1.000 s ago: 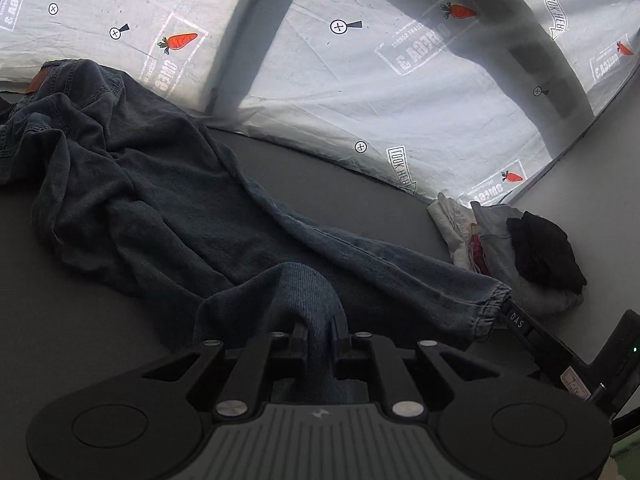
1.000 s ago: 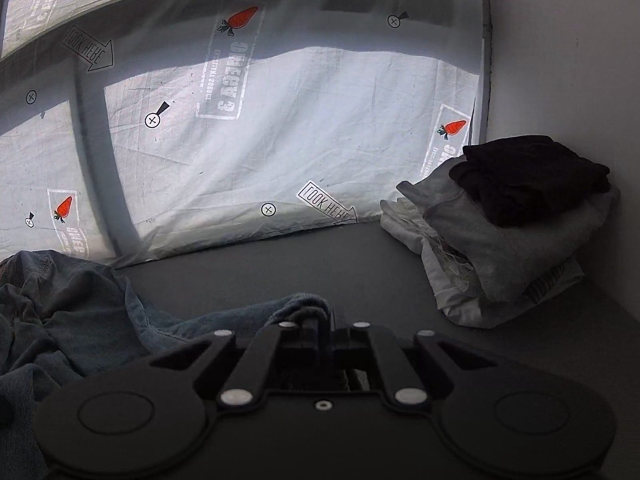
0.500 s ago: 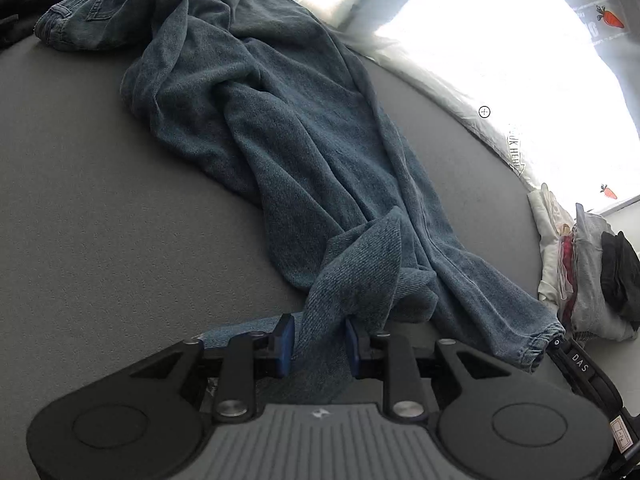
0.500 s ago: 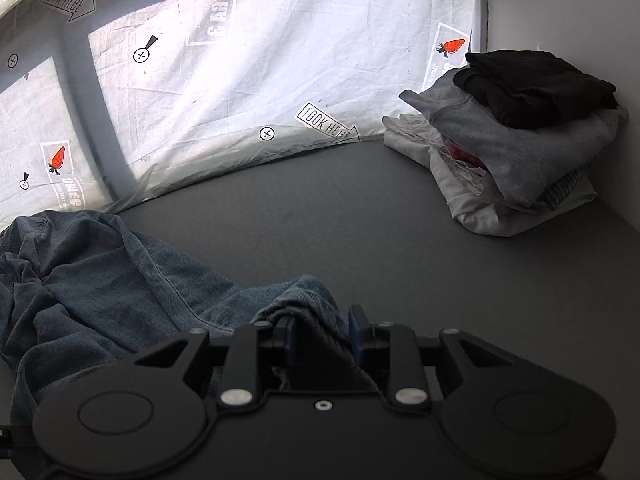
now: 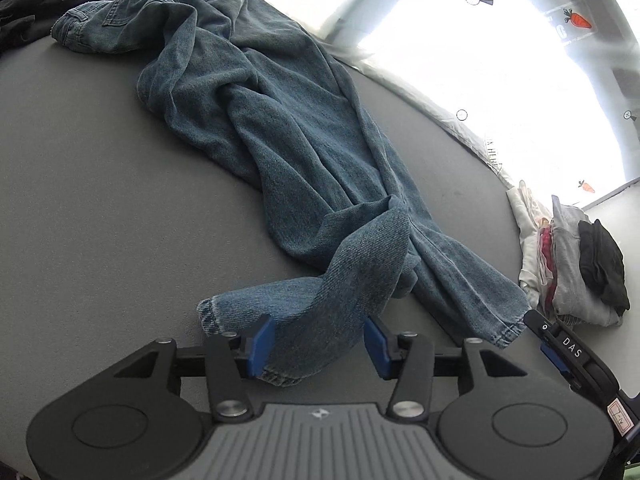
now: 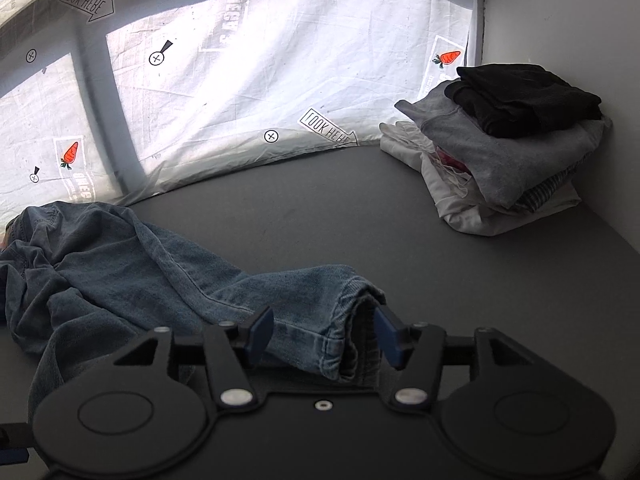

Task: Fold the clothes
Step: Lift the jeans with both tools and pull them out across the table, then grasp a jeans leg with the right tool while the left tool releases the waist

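On the surface: your jeans (image 5: 280, 132) lie stretched on the grey surface (image 5: 100, 208), waistband far off toward 11 o'clock in the left wrist view, both leg ends close to you at 6 o'clock.
Left tongs (image 5: 318, 344): spread wide, blue pads either side of a twisted leg end (image 5: 304, 320); the denim lies loose between them and is not pinched.
Right tongs (image 6: 326, 334): likewise spread, straddling the other cuff (image 6: 344, 320), which rests flat on the surface with its hem opening facing you.
Step in hand: I judge you are laying the legs out straight before the first fold.
Left leg: it rolls over itself just ahead of your tongs, so I would untwist it and get the hem flat before anything else.
Alignment: bring the two cuffs side by side, seams matched, or the fold is likely to come out crooked.
Upper part: cloth bunches near the seat toward 10 o'clock; smooth it outward.
Folded pile (image 6: 508, 148): stacked in the corner at 2 o'clock in the right wrist view, well apart from the jeans; keep your sweep short of it.
Dark garment (image 5: 36, 8): crumpled at 10 o'clock beside the waistband; do not catch it.
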`<control>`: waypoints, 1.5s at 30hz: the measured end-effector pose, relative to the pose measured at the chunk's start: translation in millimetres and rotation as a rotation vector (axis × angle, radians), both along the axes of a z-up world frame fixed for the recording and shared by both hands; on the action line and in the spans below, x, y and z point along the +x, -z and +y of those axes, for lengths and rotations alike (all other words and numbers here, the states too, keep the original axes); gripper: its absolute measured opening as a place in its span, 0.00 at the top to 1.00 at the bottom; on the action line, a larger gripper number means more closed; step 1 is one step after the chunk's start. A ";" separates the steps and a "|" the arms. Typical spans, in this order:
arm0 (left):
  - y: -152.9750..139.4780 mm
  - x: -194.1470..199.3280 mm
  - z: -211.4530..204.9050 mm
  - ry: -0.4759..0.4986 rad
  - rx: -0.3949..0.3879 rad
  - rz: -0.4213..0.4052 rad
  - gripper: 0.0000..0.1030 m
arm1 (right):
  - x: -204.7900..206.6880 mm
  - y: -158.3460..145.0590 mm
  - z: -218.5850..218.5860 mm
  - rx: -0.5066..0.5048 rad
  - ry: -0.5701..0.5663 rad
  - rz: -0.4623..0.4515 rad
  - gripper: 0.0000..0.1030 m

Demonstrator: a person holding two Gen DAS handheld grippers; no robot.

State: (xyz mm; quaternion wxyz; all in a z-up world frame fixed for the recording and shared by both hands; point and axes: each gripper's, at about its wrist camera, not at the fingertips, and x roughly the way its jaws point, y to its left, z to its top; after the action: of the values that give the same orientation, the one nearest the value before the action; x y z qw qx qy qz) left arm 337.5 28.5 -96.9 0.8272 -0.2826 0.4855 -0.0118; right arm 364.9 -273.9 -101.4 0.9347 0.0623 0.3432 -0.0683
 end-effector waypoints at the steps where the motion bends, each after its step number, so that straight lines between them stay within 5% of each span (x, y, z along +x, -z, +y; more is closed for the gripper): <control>1: -1.2 -3.0 2.0 -0.005 -0.006 -0.008 0.43 | -2.8 -0.9 1.1 -0.001 -0.004 -0.001 0.43; 7: -9.9 -19.4 17.0 -0.012 0.035 -0.065 0.36 | -18.6 -3.7 19.5 -0.001 -0.050 0.006 0.40; 13: 2.6 -28.1 52.6 -0.047 0.049 -0.026 0.31 | -27.8 -6.2 73.9 -0.014 -0.166 0.014 0.39; 25: 22.8 -27.0 205.2 -0.293 0.079 0.042 0.28 | -11.6 -5.2 198.0 -0.097 -0.335 0.047 0.28; 31: 37.5 -9.9 270.2 -0.424 0.089 0.078 0.27 | 6.9 21.2 220.7 -0.316 -0.271 0.109 0.27; 42: 58.8 104.4 346.1 -0.449 0.005 0.045 0.23 | 63.7 84.2 203.7 -0.271 -0.040 0.325 0.27; 45: 62.9 126.0 346.7 -0.426 0.020 0.032 0.23 | 61.1 88.6 203.6 -0.281 0.001 0.338 0.20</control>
State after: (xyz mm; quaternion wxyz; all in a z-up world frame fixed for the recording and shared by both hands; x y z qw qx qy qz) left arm 463.5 375.1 -159.8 0.8059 -0.3709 0.4280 0.1727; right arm 426.0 -70.4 -190.0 0.8633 -0.0807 0.4821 -0.1255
